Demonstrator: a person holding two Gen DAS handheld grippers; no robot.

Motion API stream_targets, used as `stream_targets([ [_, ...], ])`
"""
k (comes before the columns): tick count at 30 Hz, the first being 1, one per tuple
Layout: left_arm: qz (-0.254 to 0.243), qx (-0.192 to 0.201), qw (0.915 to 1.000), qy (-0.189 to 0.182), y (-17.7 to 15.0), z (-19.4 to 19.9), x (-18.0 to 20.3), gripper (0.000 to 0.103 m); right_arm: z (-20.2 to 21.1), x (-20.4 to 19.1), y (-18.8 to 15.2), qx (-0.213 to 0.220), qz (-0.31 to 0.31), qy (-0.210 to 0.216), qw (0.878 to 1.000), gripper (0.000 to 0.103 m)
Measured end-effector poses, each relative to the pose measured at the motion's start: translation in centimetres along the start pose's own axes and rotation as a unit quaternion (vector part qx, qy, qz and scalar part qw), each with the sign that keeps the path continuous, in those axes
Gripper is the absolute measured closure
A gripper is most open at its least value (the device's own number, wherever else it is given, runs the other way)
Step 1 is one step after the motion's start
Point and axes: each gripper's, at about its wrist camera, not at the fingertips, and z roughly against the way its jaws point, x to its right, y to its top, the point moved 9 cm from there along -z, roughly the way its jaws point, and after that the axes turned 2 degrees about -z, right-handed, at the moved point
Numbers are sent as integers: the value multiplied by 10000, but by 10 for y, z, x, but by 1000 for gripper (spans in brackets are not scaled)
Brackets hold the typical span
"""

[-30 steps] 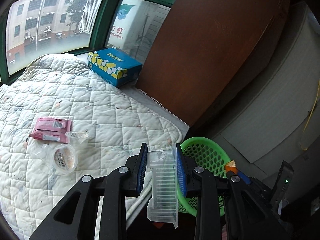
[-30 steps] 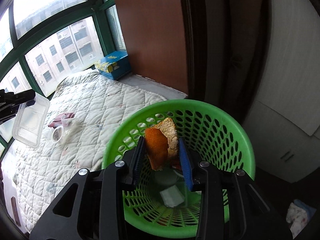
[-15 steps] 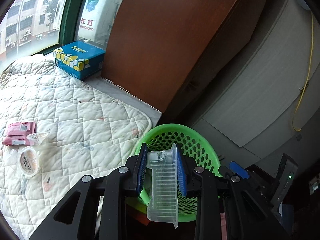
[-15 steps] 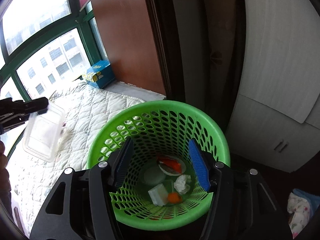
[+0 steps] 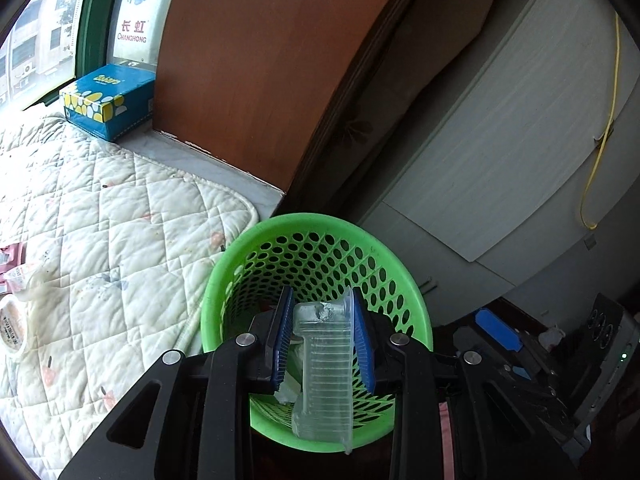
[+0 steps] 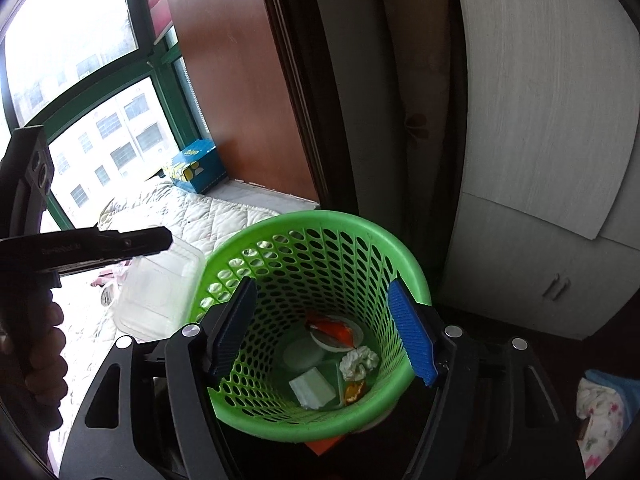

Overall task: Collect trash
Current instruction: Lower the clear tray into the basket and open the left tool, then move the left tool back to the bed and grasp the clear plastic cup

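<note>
So the green perforated basket (image 6: 320, 240) is already filling up — at its bottom I can make out an orange peel (image 6: 334, 330), a crumpled tissue (image 6: 359, 362), a white block of something (image 6: 312, 391), a round clear lid and another small orange scrap. The right gripper (image 6: 326, 332) hangs over the basket mouth with nothing between its blue pads; its jaws have just been opening and now stand fairly wide, so I'd say that drop is done. The left gripper (image 5: 322, 334) is clamped narrow on a clear ribbed plastic container (image 5: 326, 364), pinched by the rim at one end. In the left wrist view the container's long axis runs along the fingers, the gripped end pointing away toward the far wall of the basket and the free end hanging back toward the camera. From the right wrist view it sits just left of the basket's rim, tilted, not over the opening yet — so that piece isn't in. Left to do, as far as I can see: on the white quilt (image 5: 100, 220), at the left edge, there's a round tub lid (image 5: 12, 330), a small clear cup (image 5: 24, 280) and pink wrappers (image 5: 10, 254). The blue tissue box (image 5: 108, 106) at the far end looks like it stays.
</note>
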Motion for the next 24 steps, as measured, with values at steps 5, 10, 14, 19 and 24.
stream_targets([
  [5, -24, -61, 9999, -85, -4, -10, 6, 65, 2, 2, 0, 20, -49, 10, 10000, 35],
  [10, -65, -42, 10000, 30, -9, -7, 6, 62, 3, 3, -2, 19, -84, 48, 10000, 34],
  [14, -75, 51, 9997, 240, -10, 6, -7, 56, 3, -2, -2, 21, -85, 114, 9999, 31],
  [19, 47, 214, 9982, 561, -10, 28, -33, 47, 0, -16, -1, 10, -45, 268, 9996, 27],
  [24, 275, 352, 9948, 916, -12, 52, -70, 41, -5, -36, 1, -36, 54, 426, 9991, 25],
])
